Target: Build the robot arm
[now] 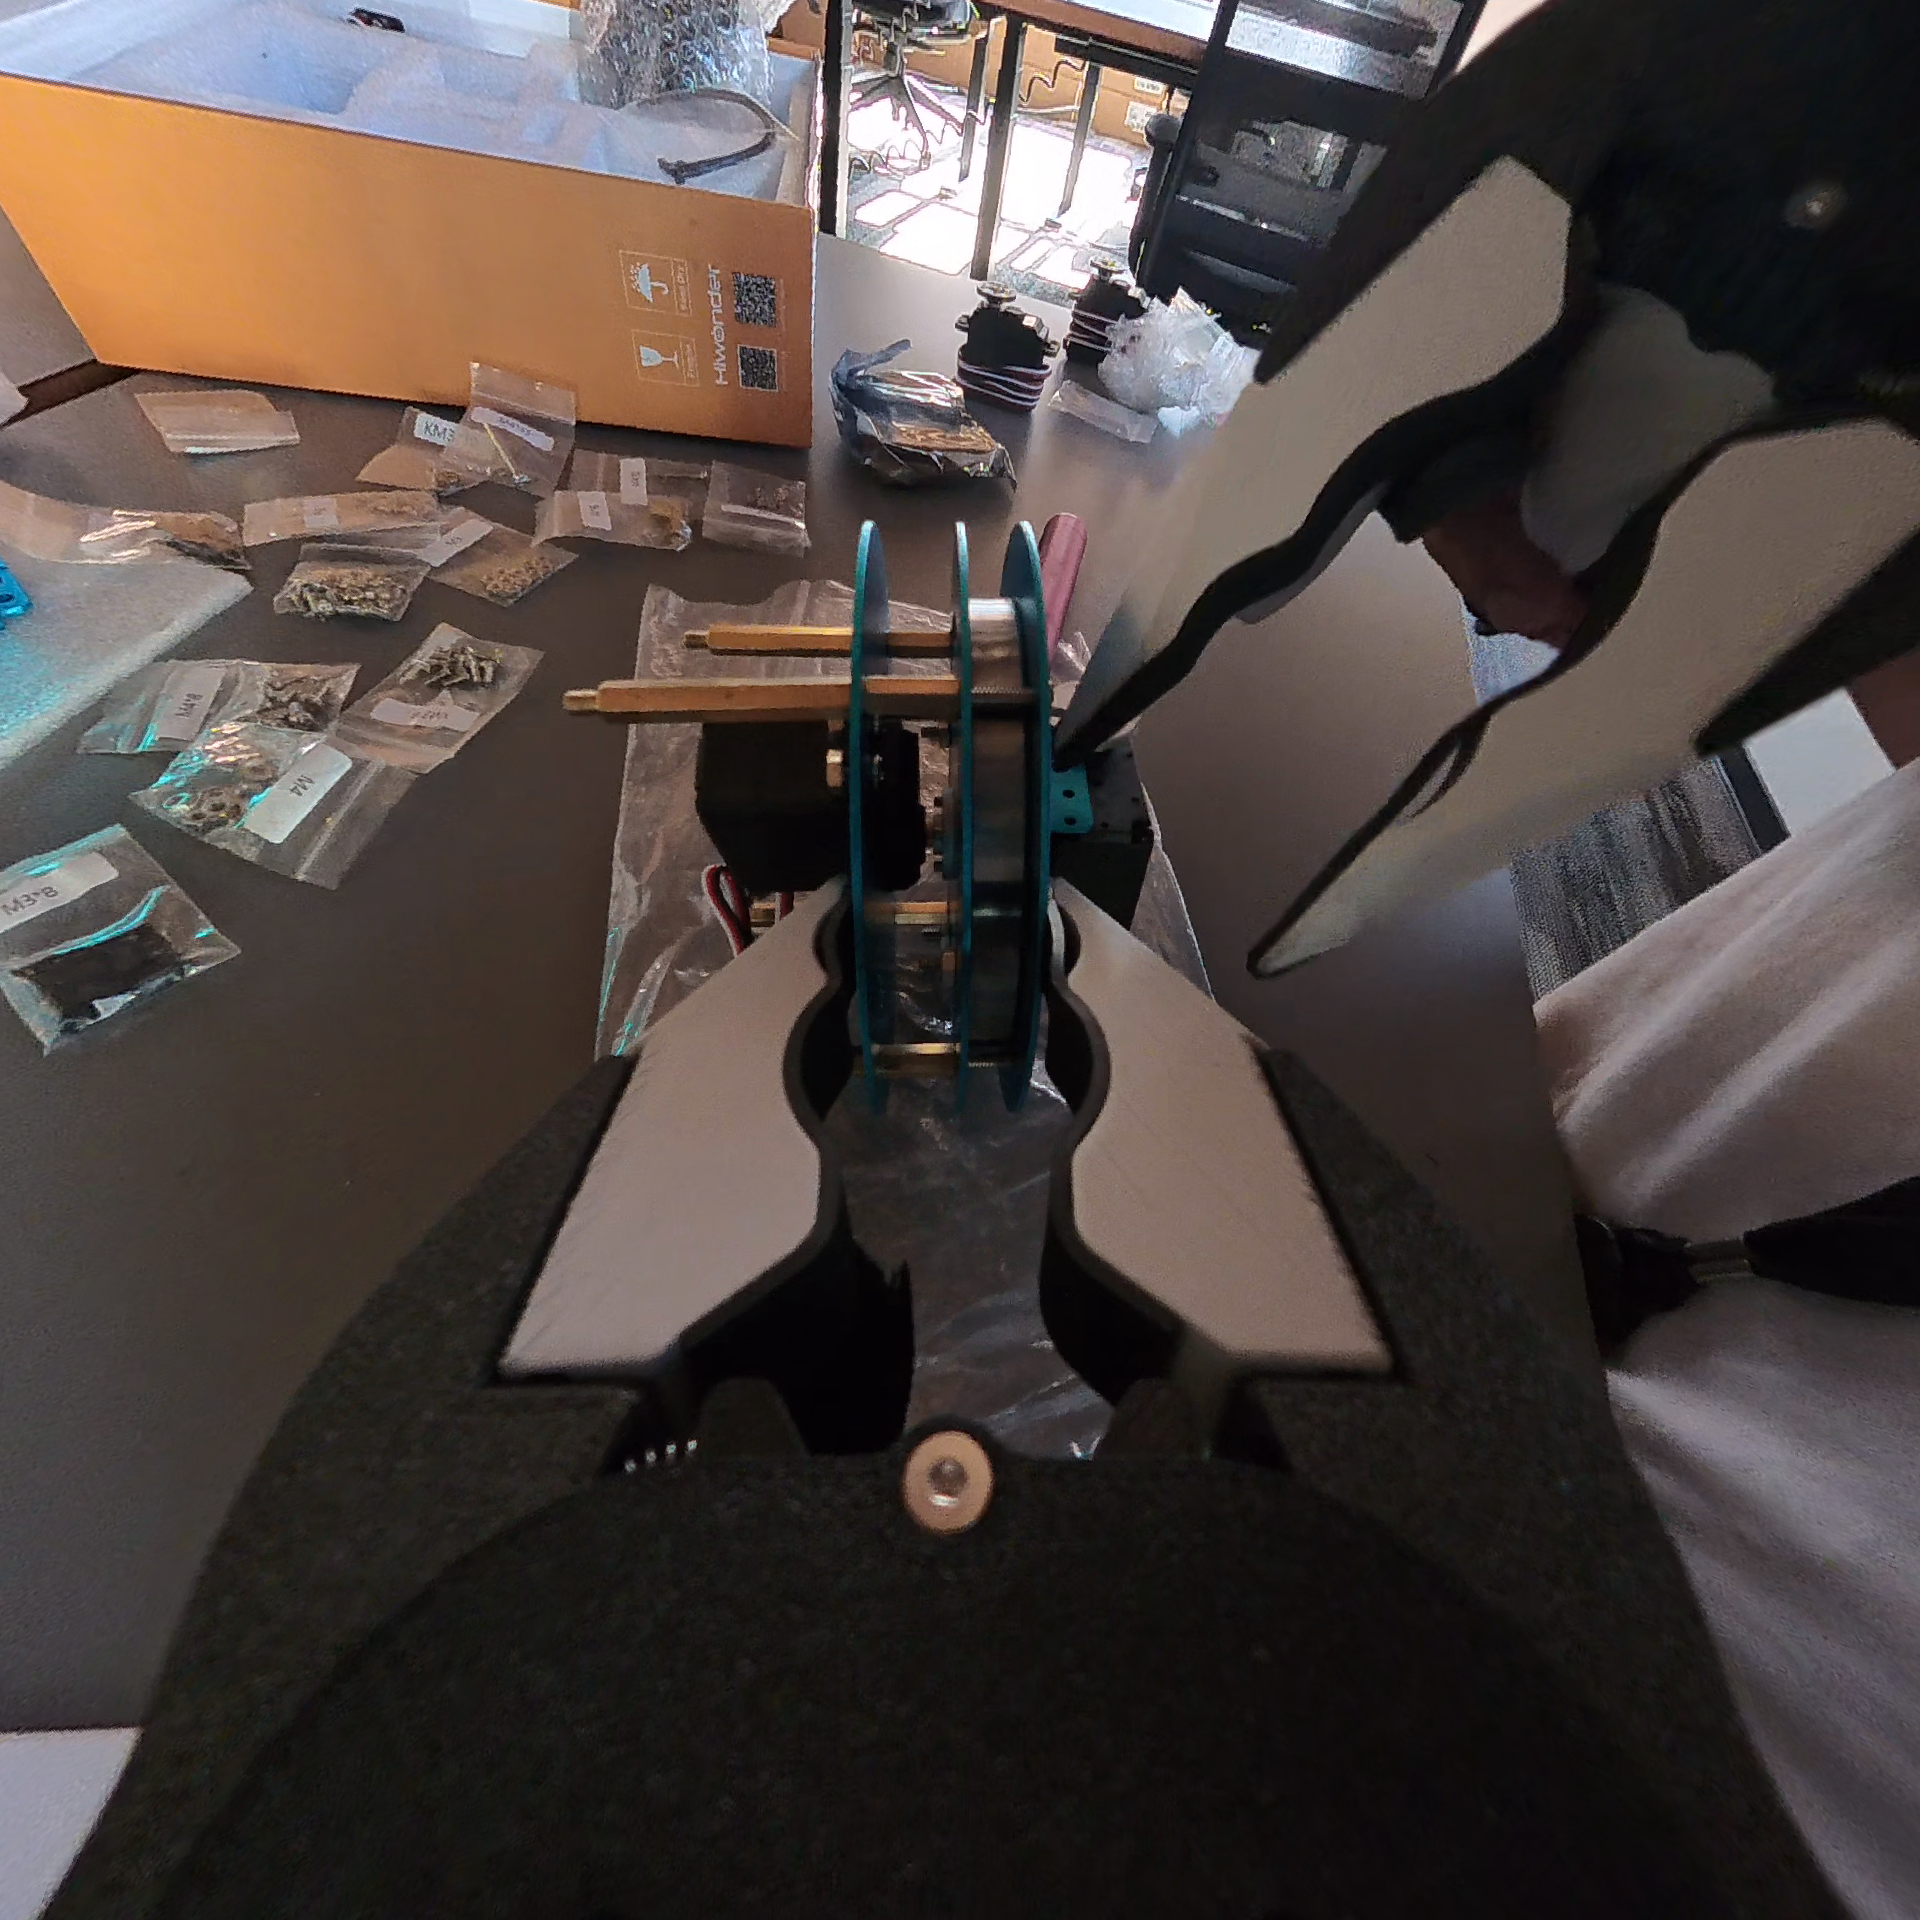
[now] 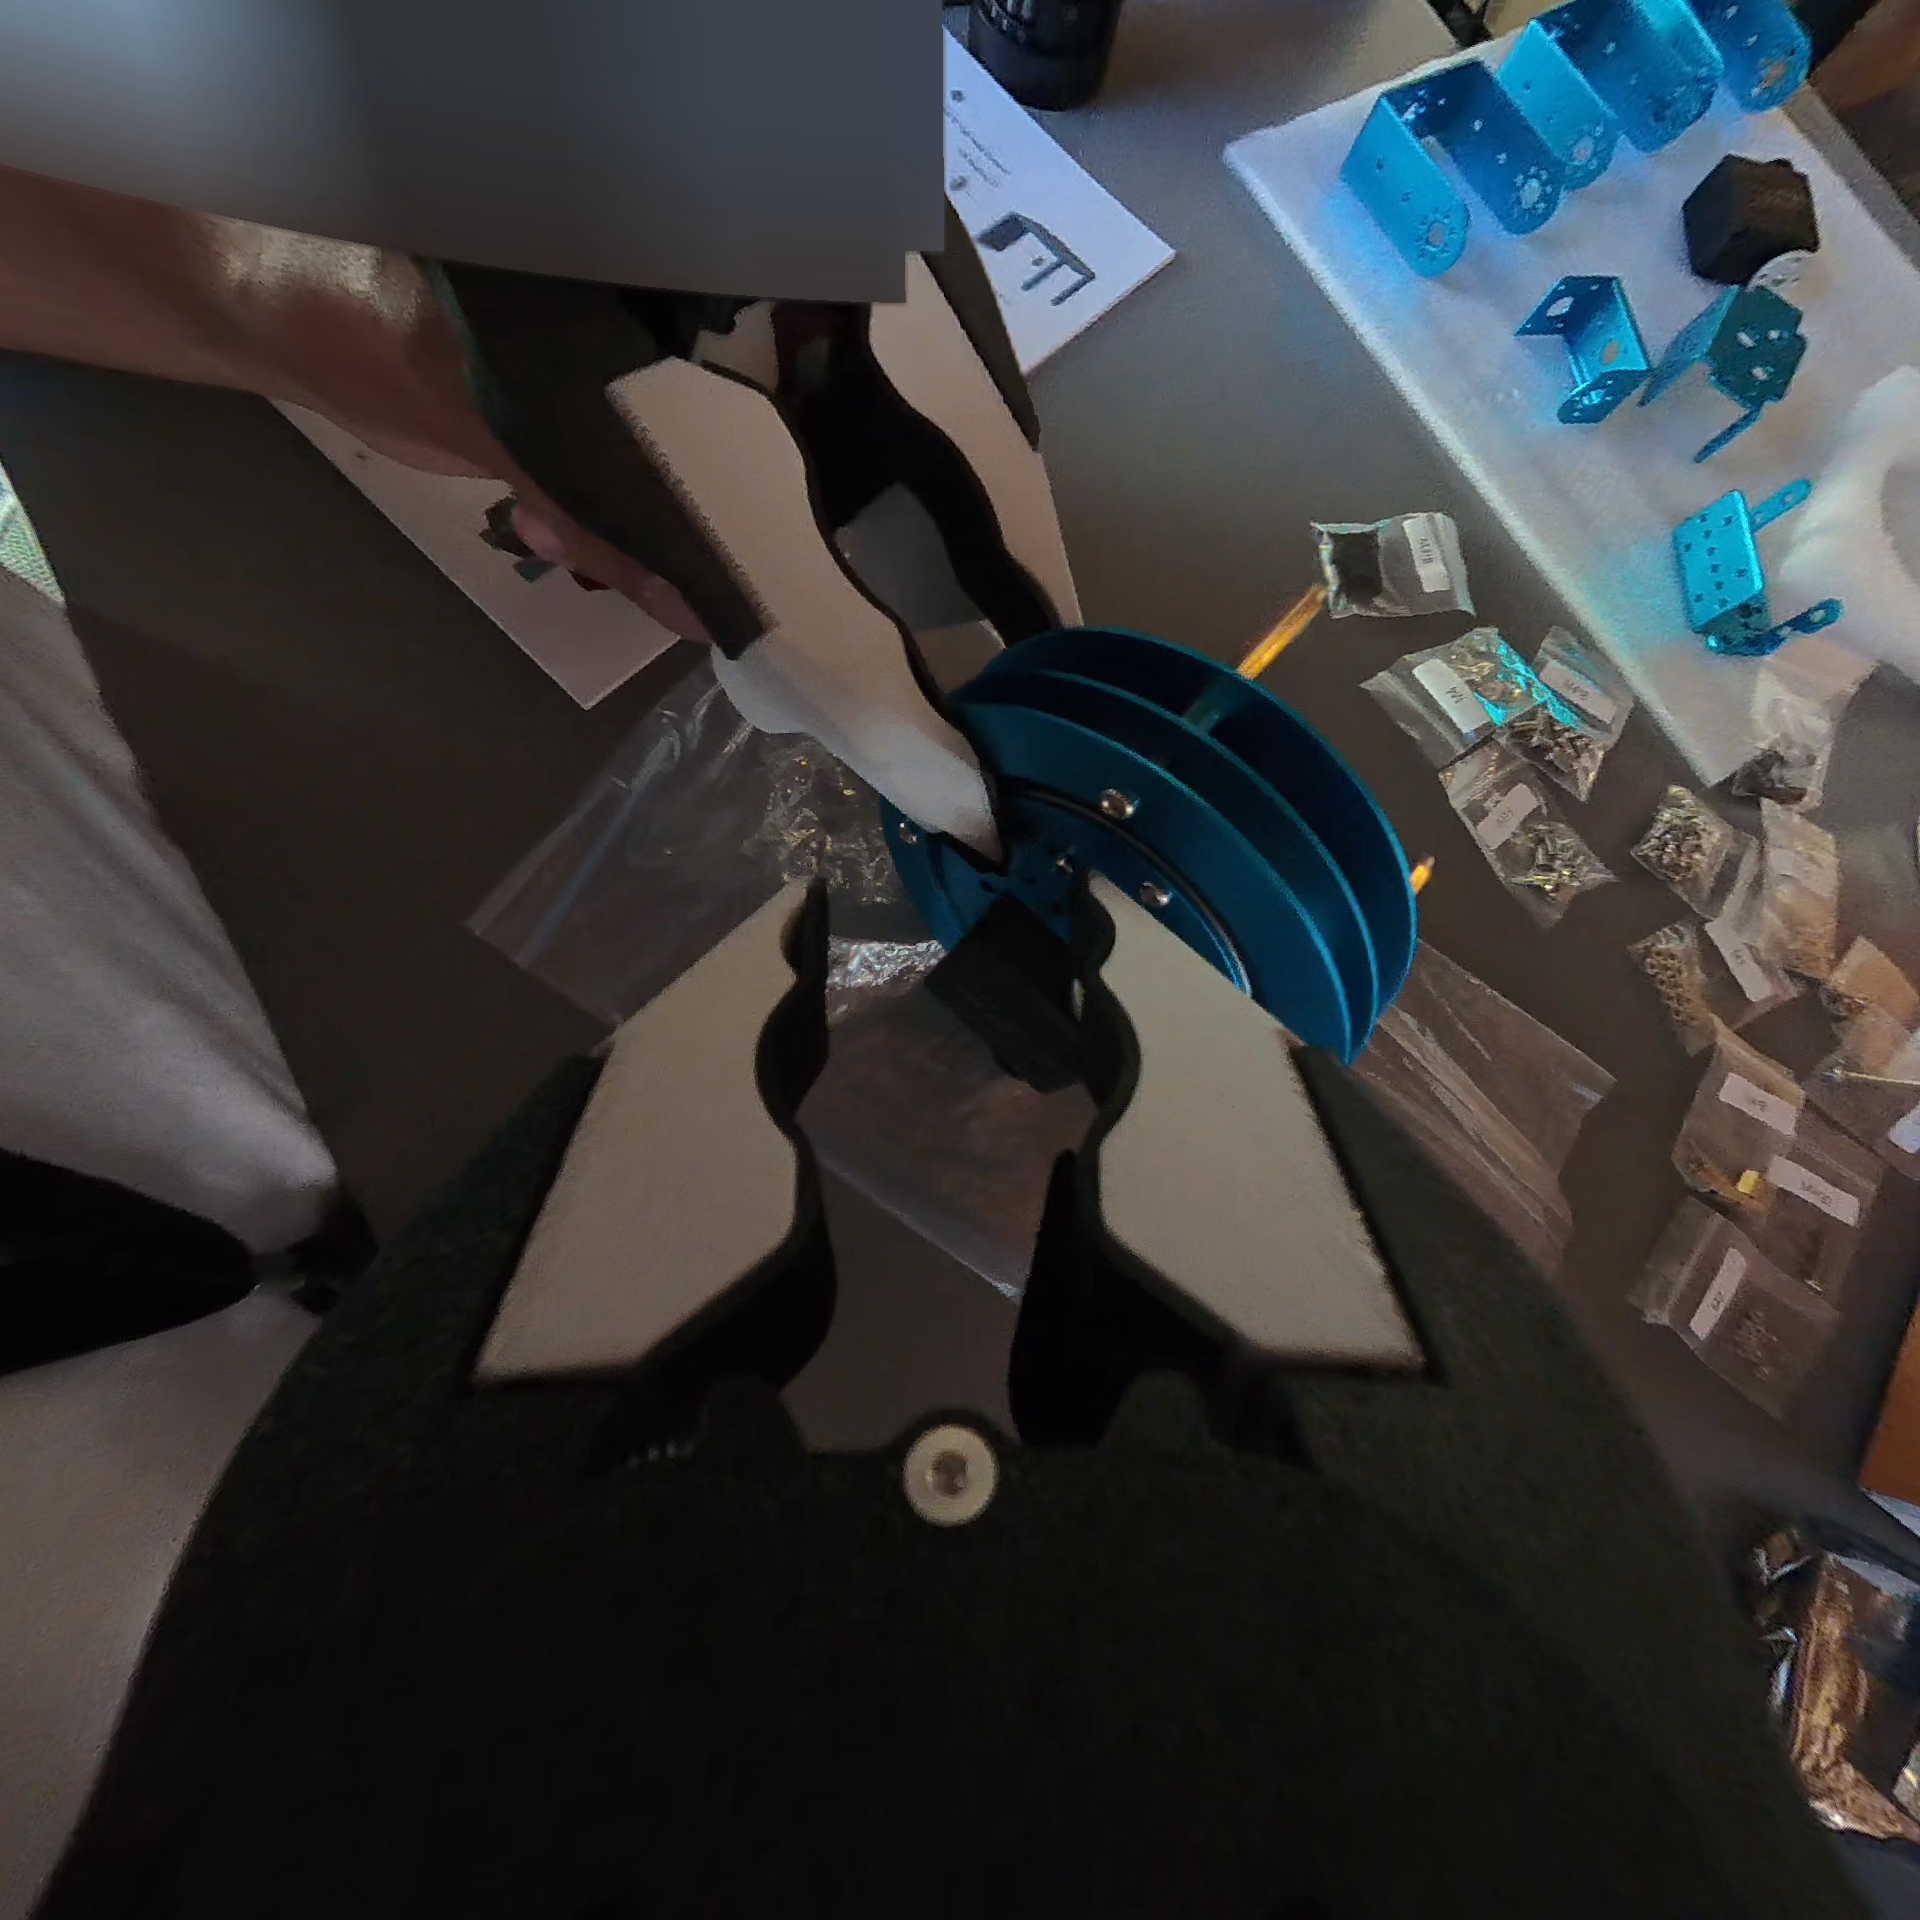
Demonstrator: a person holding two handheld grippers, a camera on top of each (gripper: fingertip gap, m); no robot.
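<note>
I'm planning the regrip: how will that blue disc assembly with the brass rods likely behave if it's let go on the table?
The blue disc assembly stands on edge in the left gripper, so it would probably roll or tip if released. Its metal discs and brass rods look stiff. The black servo on one side likely makes it lopsided and fairly heavy.

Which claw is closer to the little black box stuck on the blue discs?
Right. The right gripper has the black servo block between its open fingers; the left gripper grips the blue disc stack at its rim.
</note>
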